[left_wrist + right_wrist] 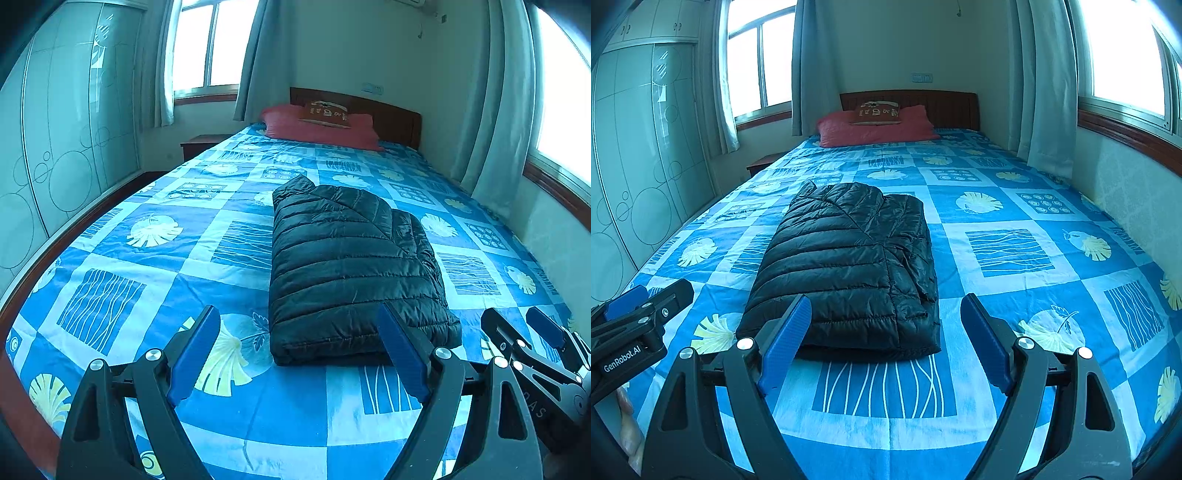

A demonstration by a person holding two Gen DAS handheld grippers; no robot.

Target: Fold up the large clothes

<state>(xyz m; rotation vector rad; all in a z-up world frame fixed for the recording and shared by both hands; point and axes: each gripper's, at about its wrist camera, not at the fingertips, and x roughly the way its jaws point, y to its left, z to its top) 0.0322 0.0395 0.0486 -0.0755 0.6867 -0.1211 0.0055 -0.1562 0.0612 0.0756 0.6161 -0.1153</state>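
A black quilted puffer jacket [343, 269] lies folded into a thick rectangle on the blue patterned bedspread [147, 280]. My left gripper [299, 321] hovers open just short of the jacket's near edge, nothing between its blue pads. In the right wrist view the same jacket [849, 266] sits ahead and slightly left. My right gripper [884, 310] is open too, held above the bedspread [1034, 258] in front of the jacket's near right corner, touching nothing. Each gripper shows at the edge of the other's view.
A red pillow [875, 127] with a small brown cushion leans on the wooden headboard [953, 105] at the far end. A wardrobe with glass doors [62, 147] runs along the left. Curtained windows and a wall [1126, 177] hem the bed's right side.
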